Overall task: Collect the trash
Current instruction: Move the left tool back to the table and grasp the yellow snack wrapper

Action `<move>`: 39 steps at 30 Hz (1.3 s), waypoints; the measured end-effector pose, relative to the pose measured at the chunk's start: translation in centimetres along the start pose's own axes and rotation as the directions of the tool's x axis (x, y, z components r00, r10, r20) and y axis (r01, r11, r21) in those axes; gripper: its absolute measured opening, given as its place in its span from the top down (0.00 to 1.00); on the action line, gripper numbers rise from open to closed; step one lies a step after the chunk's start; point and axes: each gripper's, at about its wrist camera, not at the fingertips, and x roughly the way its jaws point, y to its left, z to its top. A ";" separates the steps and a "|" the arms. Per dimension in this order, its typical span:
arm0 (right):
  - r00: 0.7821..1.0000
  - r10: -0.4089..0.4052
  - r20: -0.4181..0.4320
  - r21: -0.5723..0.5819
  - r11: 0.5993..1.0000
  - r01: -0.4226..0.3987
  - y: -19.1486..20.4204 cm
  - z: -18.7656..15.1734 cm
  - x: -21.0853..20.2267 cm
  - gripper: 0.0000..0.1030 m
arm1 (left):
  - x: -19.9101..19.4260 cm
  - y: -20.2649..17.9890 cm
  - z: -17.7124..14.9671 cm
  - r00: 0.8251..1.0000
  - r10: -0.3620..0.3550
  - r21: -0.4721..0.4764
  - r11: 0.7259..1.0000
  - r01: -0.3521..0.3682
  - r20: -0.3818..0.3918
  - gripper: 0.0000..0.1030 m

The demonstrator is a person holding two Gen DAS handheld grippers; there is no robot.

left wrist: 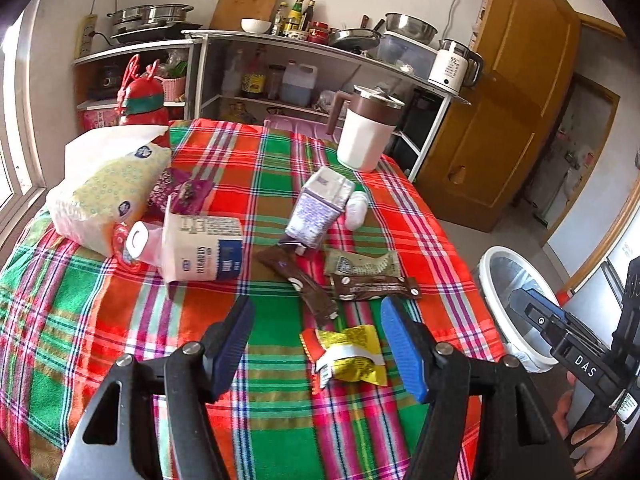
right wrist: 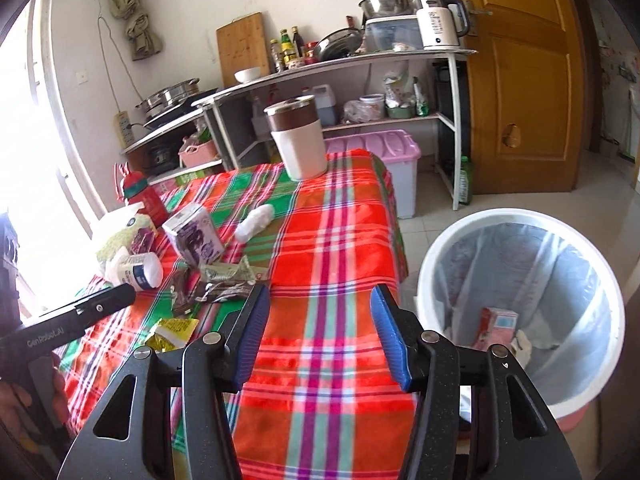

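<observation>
Plaid tablecloth fills my view, white bin beside it with a pink carton inside. My left gripper hangs parted over a yellow wrapper; my right gripper gapes empty.

Left gripper and right gripper both tilt downward, jaws apart, nothing between the blue pads

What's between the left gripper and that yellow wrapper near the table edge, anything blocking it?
Nothing visible. The left gripper is open and empty, and the yellow wrapper lies flat on the plaid cloth between its fingers' line, with the brown wrappers farther back.
</observation>
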 end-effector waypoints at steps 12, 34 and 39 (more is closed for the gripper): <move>0.984 0.076 -0.162 -0.138 0.986 -0.099 3.8 0.4 6.1 0.46 | 0.9 3.8 -0.7 0.999 0.003 -0.049 0.999 -0.005 -0.043 0.34; 0.960 0.117 -0.254 -0.127 0.980 -0.153 3.1 2.1 10.3 0.46 | 4.7 -1.2 -2.4 0.978 -0.077 0.028 0.996 0.084 -0.192 0.34; 0.954 0.130 -0.270 -0.128 0.977 -0.169 3.6 2.0 10.8 0.46 | 4.3 -0.6 -2.6 0.981 -0.048 0.038 0.998 0.056 -0.187 0.54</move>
